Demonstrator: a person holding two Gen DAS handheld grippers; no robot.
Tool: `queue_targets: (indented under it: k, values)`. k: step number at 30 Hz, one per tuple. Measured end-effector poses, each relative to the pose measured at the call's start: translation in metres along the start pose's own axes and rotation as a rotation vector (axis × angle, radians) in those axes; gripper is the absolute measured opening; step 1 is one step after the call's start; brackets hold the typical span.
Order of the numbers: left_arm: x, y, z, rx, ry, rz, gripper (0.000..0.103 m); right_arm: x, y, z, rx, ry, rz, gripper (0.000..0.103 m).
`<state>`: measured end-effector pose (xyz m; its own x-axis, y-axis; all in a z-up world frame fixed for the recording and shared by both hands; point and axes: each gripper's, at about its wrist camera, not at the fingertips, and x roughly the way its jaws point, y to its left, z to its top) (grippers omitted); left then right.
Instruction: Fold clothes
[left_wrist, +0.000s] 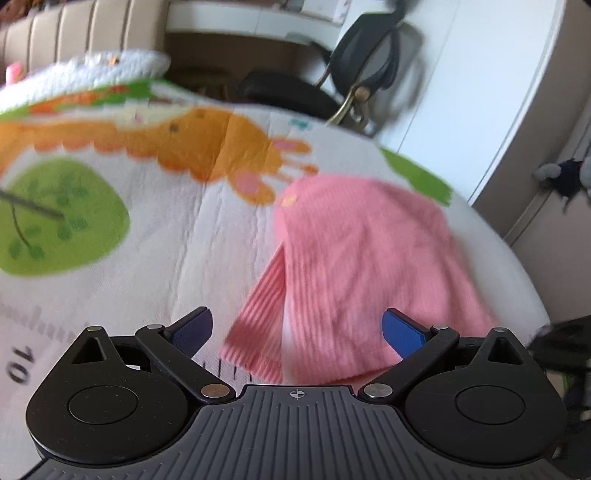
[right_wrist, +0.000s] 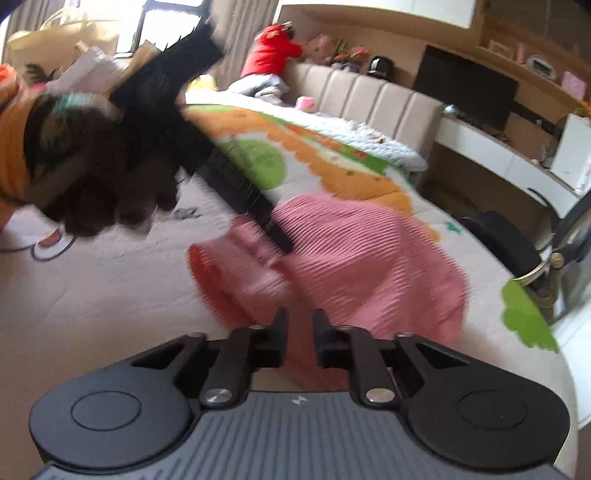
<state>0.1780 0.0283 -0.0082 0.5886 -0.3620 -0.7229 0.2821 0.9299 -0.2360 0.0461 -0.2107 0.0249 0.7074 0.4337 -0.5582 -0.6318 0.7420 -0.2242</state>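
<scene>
A pink ribbed garment (left_wrist: 362, 251) lies bunched on a bed quilt (left_wrist: 110, 280) printed with an orange giraffe and green shapes. My left gripper (left_wrist: 295, 321) is open just above the garment's near edge, blue pads (left_wrist: 400, 334) wide apart and a folded pink strip between them. In the right wrist view the same garment (right_wrist: 369, 251) spreads ahead. My right gripper (right_wrist: 301, 325) has its fingers nearly together, with pink cloth running down between them. A gloved hand (right_wrist: 92, 177) holds the left tool's black body (right_wrist: 236, 184) over the garment's far side.
A black office chair (left_wrist: 369, 62) stands past the bed's far right corner, beside a white cabinet (left_wrist: 480, 92). A white blanket (left_wrist: 92, 70) is heaped at the back. A padded headboard (right_wrist: 369, 99), a dark screen (right_wrist: 465, 88) and a figure in red (right_wrist: 269, 55) lie beyond.
</scene>
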Motion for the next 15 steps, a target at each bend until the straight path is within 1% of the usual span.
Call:
queue_targets:
  k: [2, 3, 4, 5, 6, 7, 9, 15]
  values:
    - [0.007, -0.001, -0.006, -0.004, 0.02, -0.022, 0.101, -0.007, -0.013, 0.002, 0.032, -0.025, -0.032, 0.037]
    - [0.005, -0.003, -0.01, 0.006, 0.016, -0.034, 0.1, -0.011, -0.019, 0.003, 0.051, -0.037, -0.048, 0.039]
    - [0.002, -0.007, -0.013, 0.025, 0.01, -0.046, 0.097, -0.015, -0.025, 0.003, 0.069, -0.05, -0.063, 0.04]
    - [-0.002, -0.011, -0.016, 0.05, 0.005, -0.058, 0.087, -0.017, -0.03, 0.004, 0.089, -0.06, -0.074, 0.04]
    - [-0.006, -0.016, -0.019, 0.077, 0.004, -0.066, 0.079, -0.018, -0.035, 0.006, 0.105, -0.071, -0.082, 0.04]
    - [-0.009, -0.02, -0.021, 0.095, 0.006, -0.072, 0.076, -0.018, -0.039, 0.009, 0.12, -0.082, -0.09, 0.04]
    - [-0.015, -0.026, -0.025, 0.125, 0.013, -0.085, 0.076, -0.009, -0.039, 0.009, 0.128, -0.066, -0.075, 0.04]
    - [-0.027, -0.039, -0.031, 0.163, 0.038, -0.12, 0.085, 0.018, -0.038, 0.009, 0.151, -0.016, -0.029, 0.041]
